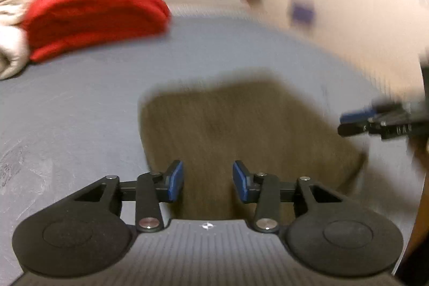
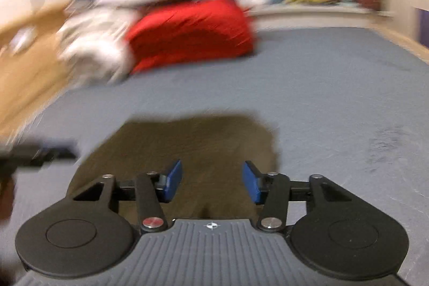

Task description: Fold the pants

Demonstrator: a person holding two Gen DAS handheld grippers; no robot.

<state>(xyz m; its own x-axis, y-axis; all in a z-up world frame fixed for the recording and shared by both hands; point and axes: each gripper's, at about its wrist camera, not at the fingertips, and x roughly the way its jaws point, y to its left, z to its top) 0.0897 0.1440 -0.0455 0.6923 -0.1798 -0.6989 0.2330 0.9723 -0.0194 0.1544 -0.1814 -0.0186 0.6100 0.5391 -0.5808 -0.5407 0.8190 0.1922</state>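
Jaws of both grippers were seen standing apart with nothing between the blue pads; the left gripper (image 1: 208, 180) was held above the near part of the pants (image 1: 241, 130), and the right gripper (image 2: 211, 182) was likewise held above the same garment (image 2: 187, 152); whether either was touching the cloth could not be told, since both views were smeared by motion.

The pants, brown in colour, were laid on the grey bed (image 1: 80, 111) as a compact, roughly rectangular bundle, towards the near edge; in the left wrist view the right gripper (image 1: 375, 122) was caught at the bundle's right side, and in the right wrist view the left gripper (image 2: 34, 154) was caught at its left side; no loose legs were seen trailing from it.

A pile of other laundry was stacked towards the far left corner of the bed, well apart from the pants; a red folded garment (image 1: 93, 15) was the plainest part of it, with pale cloth (image 1: 13, 31) beside it.

The folding was judged to be largely or wholly done, the garment being already reduced to a small flat shape and released; what was left, if anything, was judged to be a last smoothing or the moving of the bundle to the pile.
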